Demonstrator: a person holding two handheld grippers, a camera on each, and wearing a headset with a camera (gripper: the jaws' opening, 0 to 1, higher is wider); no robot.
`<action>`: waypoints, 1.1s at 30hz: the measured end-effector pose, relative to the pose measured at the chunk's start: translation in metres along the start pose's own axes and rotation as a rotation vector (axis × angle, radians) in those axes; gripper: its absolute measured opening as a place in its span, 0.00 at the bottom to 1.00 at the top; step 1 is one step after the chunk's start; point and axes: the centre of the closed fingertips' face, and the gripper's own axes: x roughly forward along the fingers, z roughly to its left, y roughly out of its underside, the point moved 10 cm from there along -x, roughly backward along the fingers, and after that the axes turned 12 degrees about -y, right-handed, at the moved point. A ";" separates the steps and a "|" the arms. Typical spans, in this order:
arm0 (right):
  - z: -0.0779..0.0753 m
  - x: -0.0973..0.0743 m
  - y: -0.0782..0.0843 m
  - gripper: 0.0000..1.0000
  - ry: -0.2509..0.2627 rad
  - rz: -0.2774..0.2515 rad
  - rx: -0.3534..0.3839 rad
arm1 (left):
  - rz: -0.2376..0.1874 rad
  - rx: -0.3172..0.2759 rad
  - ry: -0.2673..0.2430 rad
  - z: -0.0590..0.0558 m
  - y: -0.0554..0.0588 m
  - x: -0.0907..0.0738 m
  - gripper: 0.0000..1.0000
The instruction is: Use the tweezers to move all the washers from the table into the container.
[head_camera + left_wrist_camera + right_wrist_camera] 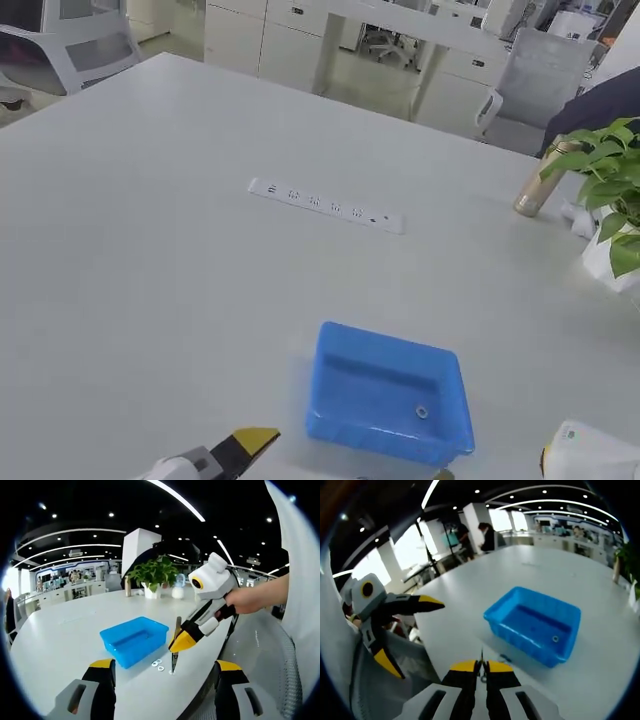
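In the left gripper view the left gripper (165,669) stands released, its two yellow-tipped jaws wide apart at the bottom of the frame. Right of centre, a hand (246,600) holds the right gripper (179,645), which is clenched on the tweezers (173,661). The tweezers point down, with their tip at the white worktop (65,635). A few small washers (157,665) lie on the worktop just left of that tip, near the front corner of the blue container (134,639) at the frame's centre. A potted plant (157,572) sits behind, in the upper middle. In the right gripper view the container fills the centre right, and a single washer (555,638) lies on its floor. In the head view a power strip (325,205) lies above the container.
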 end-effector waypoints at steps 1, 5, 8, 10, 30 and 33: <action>-0.001 0.000 0.000 0.03 0.002 0.004 -0.002 | 0.004 0.001 -0.002 0.000 0.000 0.000 0.82; 0.000 0.000 0.002 0.02 0.001 0.010 -0.003 | 0.004 0.001 -0.001 0.000 0.001 0.000 0.82; 0.003 0.004 0.002 0.02 -0.003 0.016 -0.009 | 0.002 -0.003 0.002 0.000 0.001 0.000 0.81; 0.003 0.005 0.001 0.02 -0.004 0.016 -0.010 | 0.004 -0.004 0.003 0.000 0.001 0.000 0.80; 0.012 0.006 -0.004 0.03 0.052 0.155 -0.252 | 0.007 -0.001 0.001 0.000 0.001 0.000 0.79; 0.009 0.004 -0.004 0.03 0.052 0.134 -0.231 | 0.007 0.000 0.001 0.000 0.001 0.000 0.79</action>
